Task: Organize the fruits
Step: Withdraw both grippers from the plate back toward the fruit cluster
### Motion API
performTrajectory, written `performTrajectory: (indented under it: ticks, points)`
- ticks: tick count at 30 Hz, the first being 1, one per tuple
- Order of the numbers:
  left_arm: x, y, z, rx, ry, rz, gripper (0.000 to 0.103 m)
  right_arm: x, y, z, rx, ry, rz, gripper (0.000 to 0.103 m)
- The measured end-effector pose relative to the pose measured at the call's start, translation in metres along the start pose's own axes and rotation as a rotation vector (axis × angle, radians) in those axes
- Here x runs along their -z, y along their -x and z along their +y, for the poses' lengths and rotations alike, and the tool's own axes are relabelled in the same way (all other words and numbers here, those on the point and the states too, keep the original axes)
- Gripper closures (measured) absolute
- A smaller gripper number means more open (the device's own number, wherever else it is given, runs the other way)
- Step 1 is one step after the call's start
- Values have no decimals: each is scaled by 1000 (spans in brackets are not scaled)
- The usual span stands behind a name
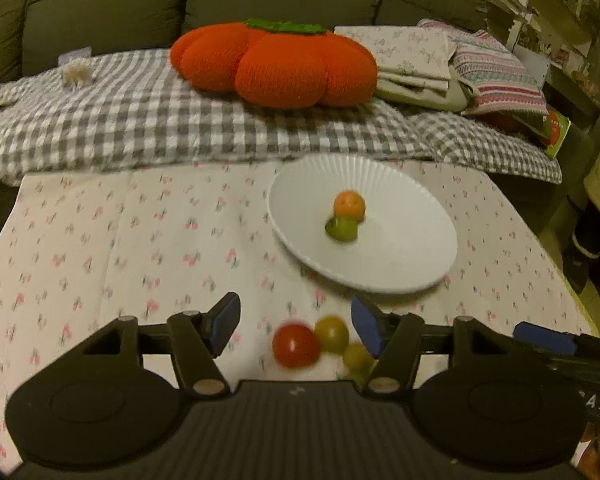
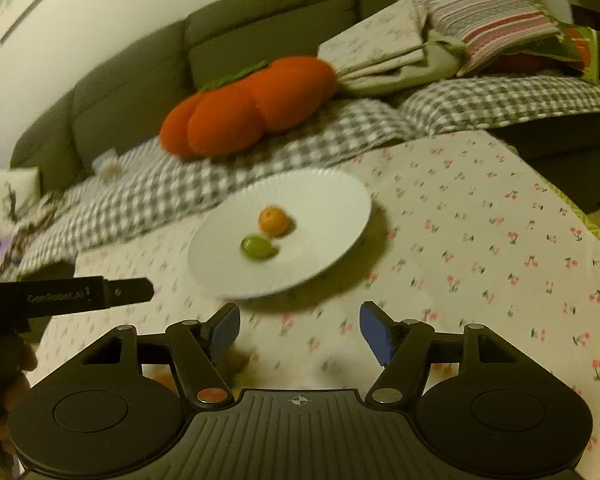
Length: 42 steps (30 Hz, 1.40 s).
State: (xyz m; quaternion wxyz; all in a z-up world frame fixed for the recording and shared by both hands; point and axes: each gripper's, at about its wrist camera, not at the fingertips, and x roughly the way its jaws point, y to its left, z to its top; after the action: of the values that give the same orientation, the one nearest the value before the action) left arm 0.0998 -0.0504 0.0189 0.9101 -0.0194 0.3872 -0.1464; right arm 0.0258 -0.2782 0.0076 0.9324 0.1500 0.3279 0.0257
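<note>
A white ribbed plate (image 1: pixel 400 256) sits on the floral tablecloth and holds an orange fruit (image 1: pixel 349 204) and a green fruit (image 1: pixel 341 228). In the left wrist view my left gripper (image 1: pixel 296 324) is open, with a red fruit (image 1: pixel 295 345) and two yellow-green fruits (image 1: pixel 332 334) on the cloth between and just below its fingers. In the right wrist view my right gripper (image 2: pixel 300 330) is open and empty, just in front of the plate (image 2: pixel 320 248), which shows the orange fruit (image 2: pixel 274 220) and the green fruit (image 2: pixel 257 247).
A grey sofa behind the table carries a checked blanket (image 1: pixel 140 120), a big orange pumpkin cushion (image 1: pixel 276 64) and folded linens (image 1: pixel 428 60). The other gripper shows at the left edge of the right wrist view (image 2: pixel 60 296). The table edge falls away at the right (image 1: pixel 572 292).
</note>
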Motion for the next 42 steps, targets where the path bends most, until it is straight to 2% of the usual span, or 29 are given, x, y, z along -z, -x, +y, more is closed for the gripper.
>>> performTrajectory:
  ticks: [6, 9, 14, 17, 19, 23, 25, 30, 37, 42]
  points:
    - [32, 13, 0, -5, 22, 59, 40, 22, 5, 2, 10, -36, 96, 35]
    - [41, 19, 4, -8, 47, 73, 39, 27, 15, 4, 16, -31, 99, 35]
    - [56, 35, 9, -33, 86, 89, 31, 28, 37, 10, 29, -1, 88, 35]
    - [58, 41, 9, -37, 80, 78, 28, 28, 46, 9, 27, -6, 89, 32]
    - [59, 44, 9, -45, 77, 68, 25, 30, 51, 8, 34, -3, 85, 26]
    - [61, 46, 12, -53, 89, 62, 22, 35, 56, 7, 30, 4, 89, 23]
    - [61, 44, 12, -53, 90, 61, 20, 37, 55, 4, 23, -12, 92, 18]
    - [62, 34, 12, -61, 89, 65, 16, 43, 48, -5, 17, -57, 108, 17]
    - [63, 16, 15, -29, 137, 91, 16, 46, 40, -19, 3, -111, 106, 17]
    - [61, 12, 15, -16, 153, 79, 16, 46, 35, -27, -2, -132, 91, 17]
